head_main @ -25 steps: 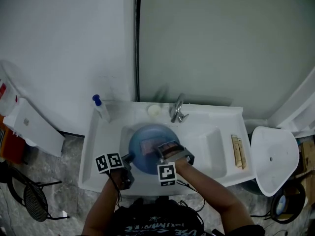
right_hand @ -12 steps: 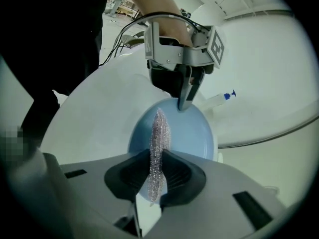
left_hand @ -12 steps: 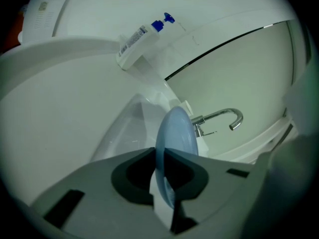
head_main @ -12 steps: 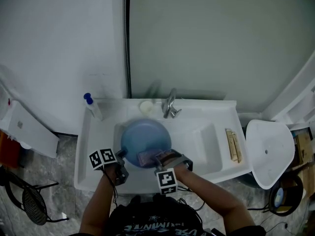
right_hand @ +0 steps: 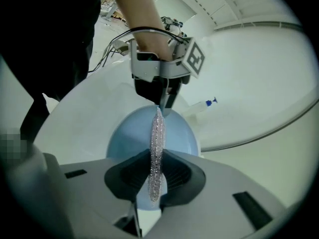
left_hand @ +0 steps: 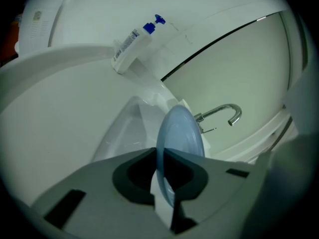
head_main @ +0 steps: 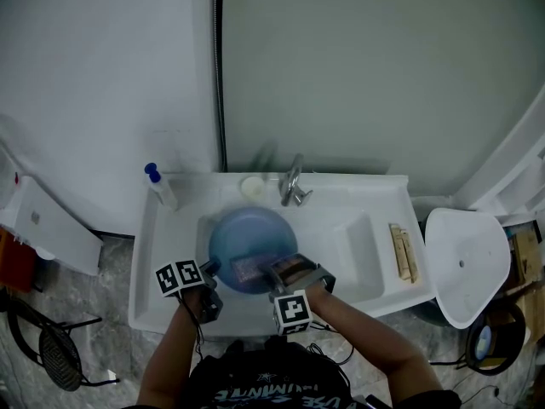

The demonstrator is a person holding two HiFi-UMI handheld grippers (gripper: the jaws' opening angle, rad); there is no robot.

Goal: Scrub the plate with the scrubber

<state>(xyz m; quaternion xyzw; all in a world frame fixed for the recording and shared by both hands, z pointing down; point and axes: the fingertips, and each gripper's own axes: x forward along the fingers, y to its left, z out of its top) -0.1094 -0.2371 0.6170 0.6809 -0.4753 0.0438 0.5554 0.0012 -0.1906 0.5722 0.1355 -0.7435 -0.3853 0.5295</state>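
Observation:
A blue plate (head_main: 251,237) stands tilted in the white sink (head_main: 170,254). My left gripper (head_main: 209,269) is shut on the plate's near left rim; in the left gripper view the plate (left_hand: 182,128) runs edge-on between the jaws of the left gripper (left_hand: 159,150). My right gripper (head_main: 266,272) is shut on a flat, translucent bumpy scrubber (head_main: 245,270), which lies against the plate's near part. In the right gripper view the scrubber (right_hand: 158,128) stands upright in the right gripper (right_hand: 156,153) over the plate (right_hand: 124,138), with the left gripper (right_hand: 164,107) just beyond it.
A chrome faucet (head_main: 294,186) stands behind the basin, with a small white cup (head_main: 252,186) beside it. At the back left corner is a blue-capped bottle (head_main: 160,187). Right of the basin are a shallow recess (head_main: 362,245), wooden sticks (head_main: 402,251) and a white lid (head_main: 464,267).
The scrubber has slid from the plate's middle to its near edge, drifting slightly left. The head view shifted a little. The left gripper keeps its hold on the rim.

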